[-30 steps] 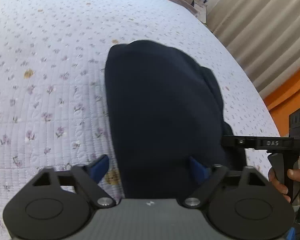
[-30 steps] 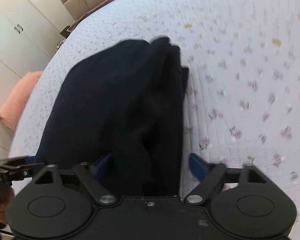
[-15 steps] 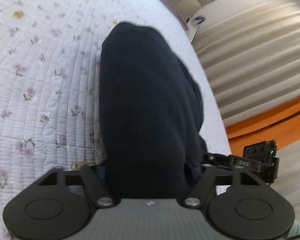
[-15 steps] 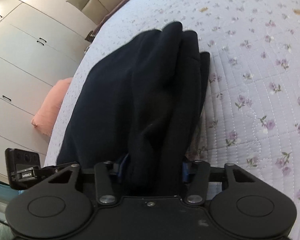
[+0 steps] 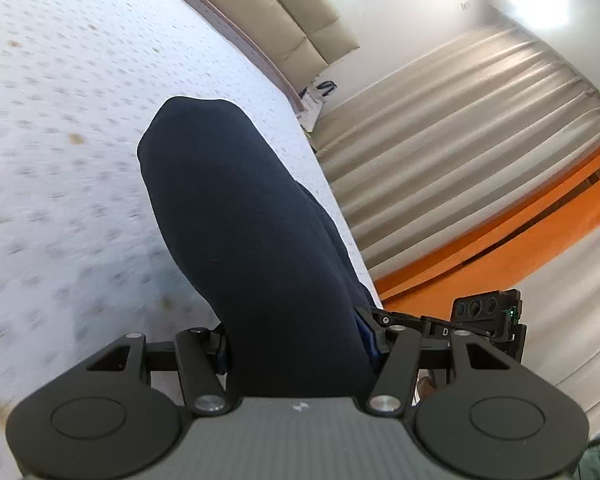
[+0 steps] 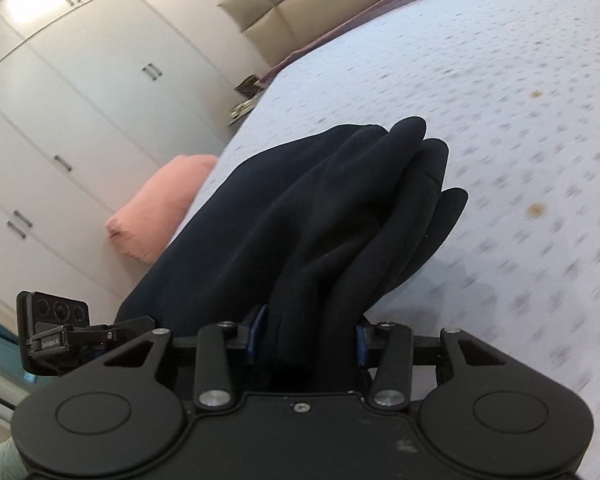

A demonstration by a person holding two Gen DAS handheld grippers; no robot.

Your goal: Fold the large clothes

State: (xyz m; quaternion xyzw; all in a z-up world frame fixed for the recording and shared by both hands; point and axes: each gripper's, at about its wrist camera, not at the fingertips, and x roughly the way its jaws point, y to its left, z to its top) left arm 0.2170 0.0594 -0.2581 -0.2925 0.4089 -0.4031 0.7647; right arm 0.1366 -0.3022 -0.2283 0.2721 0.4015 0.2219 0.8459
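At the bottom centre of both views my left gripper (image 5: 296,346) and right gripper (image 6: 306,338) each pinch the folded dark navy garment (image 5: 236,216), lifted above the floral quilted bed (image 5: 60,140); next I should lay it down flat.

A bed (image 5: 60,128) covered in a white quilt with small purple floral print fills both views. Its padded beige headboard (image 5: 300,20) runs along the far edge. The far end of a folded dark navy garment (image 6: 340,200) trails toward the quilt, nearer the foot than the headboard.
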